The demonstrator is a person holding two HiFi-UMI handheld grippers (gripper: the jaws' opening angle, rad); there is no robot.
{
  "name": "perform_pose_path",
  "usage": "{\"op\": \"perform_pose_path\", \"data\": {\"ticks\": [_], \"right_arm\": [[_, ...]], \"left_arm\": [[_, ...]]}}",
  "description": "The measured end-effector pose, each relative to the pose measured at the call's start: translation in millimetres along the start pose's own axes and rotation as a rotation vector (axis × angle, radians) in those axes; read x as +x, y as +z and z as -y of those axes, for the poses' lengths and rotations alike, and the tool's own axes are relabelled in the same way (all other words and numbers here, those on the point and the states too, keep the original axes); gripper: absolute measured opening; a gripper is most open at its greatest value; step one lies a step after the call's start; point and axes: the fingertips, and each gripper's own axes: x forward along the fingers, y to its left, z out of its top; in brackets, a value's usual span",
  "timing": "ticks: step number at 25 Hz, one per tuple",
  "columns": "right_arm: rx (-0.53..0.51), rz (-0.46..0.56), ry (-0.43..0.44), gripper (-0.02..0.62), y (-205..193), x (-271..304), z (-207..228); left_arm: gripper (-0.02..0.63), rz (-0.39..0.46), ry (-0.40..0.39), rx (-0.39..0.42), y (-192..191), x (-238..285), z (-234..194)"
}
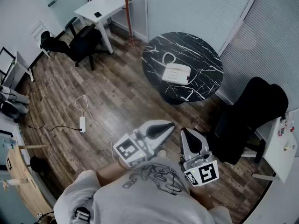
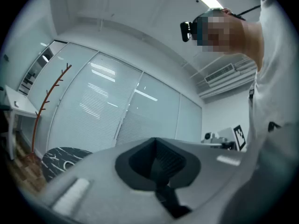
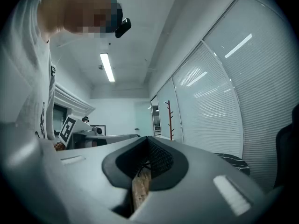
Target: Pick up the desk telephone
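A white desk telephone (image 1: 176, 73) with a coiled cord lies on the round black marble table (image 1: 205, 59), far ahead of me in the head view. My left gripper (image 1: 169, 124) and my right gripper (image 1: 186, 133) are held close to my chest, side by side, well short of the table. Both are shut with nothing between their jaws. In the left gripper view the closed left gripper (image 2: 156, 164) fills the lower half, with a slice of the marble table (image 2: 58, 157) at lower left. The right gripper view shows the closed right gripper (image 3: 147, 164) and the marble table's edge (image 3: 233, 161).
A black office chair (image 1: 252, 115) stands right of the marble table. A white desk (image 1: 100, 8) with another black chair (image 1: 77, 43) is at the back left. A power strip with a cable (image 1: 82, 123) lies on the wooden floor. A coat stand (image 2: 46, 101) stands by the blinds.
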Motion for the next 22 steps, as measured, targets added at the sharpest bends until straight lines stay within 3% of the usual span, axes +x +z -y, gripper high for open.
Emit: {"op": "perform_pose_path", "data": {"ticks": [12,22], "right_arm": [[-0.022,-0.001,0.04,0.005,2,-11,-4],[0.003,0.0,0.035,0.005,2,-29,20]], "left_arm": [[0.003,-0.003,-0.001,0.005,-1,10,10],[0.003,0.006,0.048,-0.003,-12,27,14]]}}
